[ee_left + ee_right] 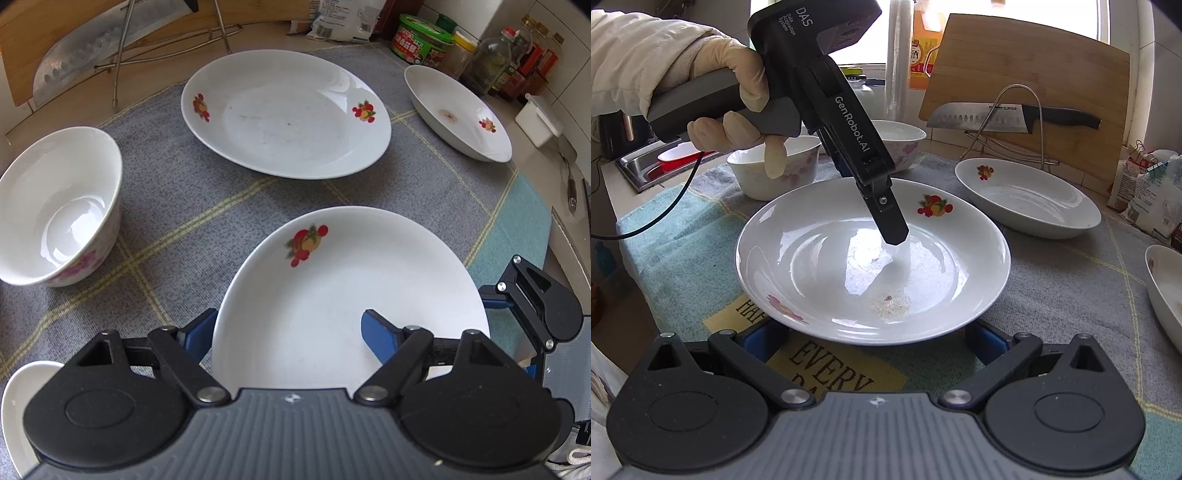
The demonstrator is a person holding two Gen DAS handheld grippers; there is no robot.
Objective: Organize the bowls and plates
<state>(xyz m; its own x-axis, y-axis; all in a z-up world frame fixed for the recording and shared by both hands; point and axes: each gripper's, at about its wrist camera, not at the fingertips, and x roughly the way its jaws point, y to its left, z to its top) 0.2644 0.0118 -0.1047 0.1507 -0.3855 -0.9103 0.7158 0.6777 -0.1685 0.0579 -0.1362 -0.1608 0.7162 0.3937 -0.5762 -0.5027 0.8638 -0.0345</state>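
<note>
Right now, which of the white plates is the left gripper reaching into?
The near plate, the one with a fruit print on its far rim. The left gripper straddles its edge; the other two plates lie farther back on the cloth.

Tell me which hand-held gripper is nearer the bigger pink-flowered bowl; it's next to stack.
Left: the left hand-held gripper hangs over the plate beside the bowl; the right hand-held gripper waits at the plate's opposite rim.

Glossy white glazed plates (873, 258) and bowls (59, 206) sit on a rough woven cloth (207, 206). The cutting board (1027, 74) is wood; the knife blade (979, 116) is shiny metal; the tool (875, 336) looks matt black plastic.
</note>
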